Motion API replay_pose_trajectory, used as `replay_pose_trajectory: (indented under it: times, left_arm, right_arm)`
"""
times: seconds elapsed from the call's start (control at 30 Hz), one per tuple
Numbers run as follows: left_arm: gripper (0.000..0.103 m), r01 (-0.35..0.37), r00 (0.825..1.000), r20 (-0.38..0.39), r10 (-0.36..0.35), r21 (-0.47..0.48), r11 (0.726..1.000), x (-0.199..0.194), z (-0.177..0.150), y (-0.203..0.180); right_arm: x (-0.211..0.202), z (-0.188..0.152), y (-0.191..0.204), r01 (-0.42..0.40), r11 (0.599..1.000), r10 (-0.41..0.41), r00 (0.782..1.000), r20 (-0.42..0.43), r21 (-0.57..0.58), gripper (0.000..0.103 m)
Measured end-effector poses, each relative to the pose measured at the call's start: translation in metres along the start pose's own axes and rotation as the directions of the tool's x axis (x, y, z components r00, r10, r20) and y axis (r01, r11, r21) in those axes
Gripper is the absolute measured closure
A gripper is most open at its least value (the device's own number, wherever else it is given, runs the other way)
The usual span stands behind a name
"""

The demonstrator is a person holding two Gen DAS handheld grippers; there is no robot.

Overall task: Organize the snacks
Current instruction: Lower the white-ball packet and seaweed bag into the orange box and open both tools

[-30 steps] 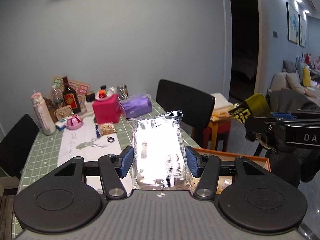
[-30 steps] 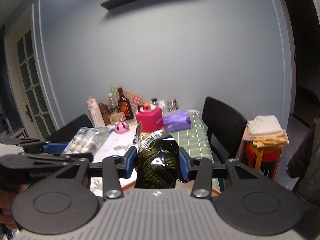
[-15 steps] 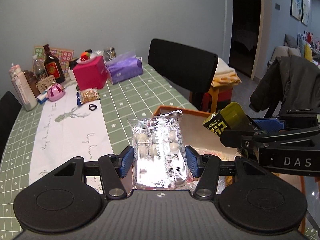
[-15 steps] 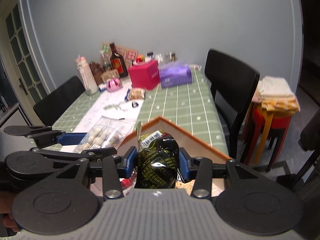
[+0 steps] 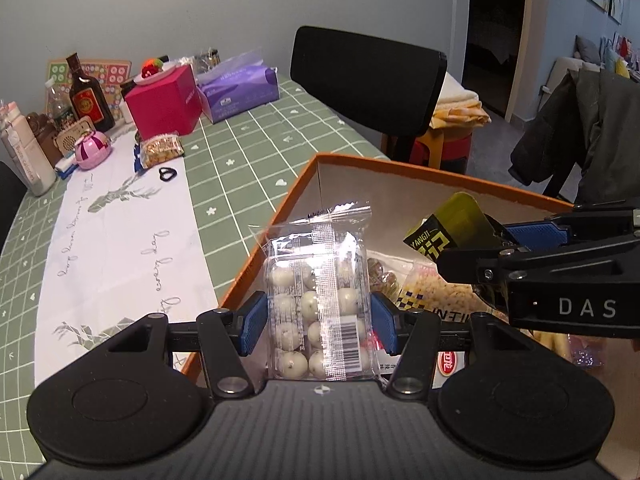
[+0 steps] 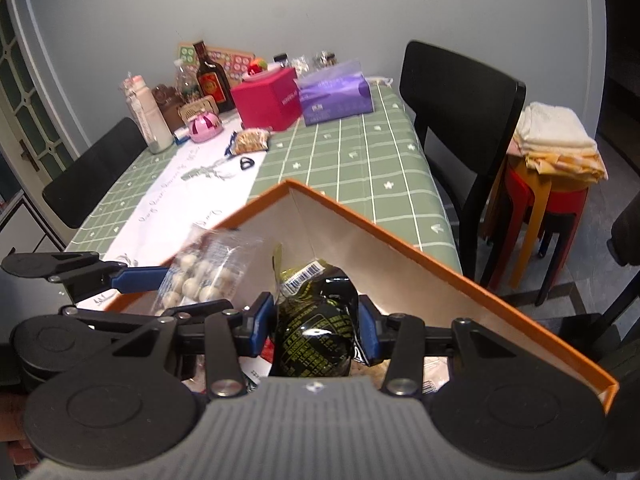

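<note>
Snack packs [image 5: 436, 300] crowd the orange box [image 5: 400, 168]; its far corner stays bare.

Left gripper [image 5: 319, 322] clamps a clear packet of white balls [image 5: 318, 300], blue pads pressing both its sides, packet upright over the orange-rimmed box [image 5: 400, 166] at the table's near right edge. Right gripper [image 5: 472, 246] enters from the right, holding a yellow-black pouch [image 5: 448, 228] above the box. Other snack bags [image 5: 434, 298] lie inside the box. Green checked tablecloth [image 5: 256, 148] with a white runner [image 5: 120, 232]. At the table's far end: pink box [image 5: 164, 102], purple tissue pack [image 5: 240, 90], dark bottle [image 5: 86, 98]. Black chair [image 5: 366, 80] at the right edge.
</note>
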State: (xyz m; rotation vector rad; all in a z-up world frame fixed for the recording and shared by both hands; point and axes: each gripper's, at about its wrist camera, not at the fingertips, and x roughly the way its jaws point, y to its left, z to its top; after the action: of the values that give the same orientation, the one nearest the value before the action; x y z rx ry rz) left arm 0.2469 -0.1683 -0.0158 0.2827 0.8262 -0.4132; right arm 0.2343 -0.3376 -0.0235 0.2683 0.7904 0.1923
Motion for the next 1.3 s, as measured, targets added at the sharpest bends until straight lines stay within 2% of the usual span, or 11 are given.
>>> replay_pose_trajectory:
  times: [0.83,1.3]
  left_arm:
    - [0.040,0.012,0.994,-0.108,-0.003,0.081,0.997,0.043,0.001,-0.020]
    - [0.040,0.009,0.983,-0.181,0.006,0.083,0.997,0.050,0.003,-0.021]
  right_arm:
    - [0.043,-0.002,-0.013,0.029,0.999,-0.027,0.996,-0.080,0.032,0.059]
    - [0.058,0.001,-0.018,0.027,0.998,-0.020,0.994,-0.105,0.063,0.058]
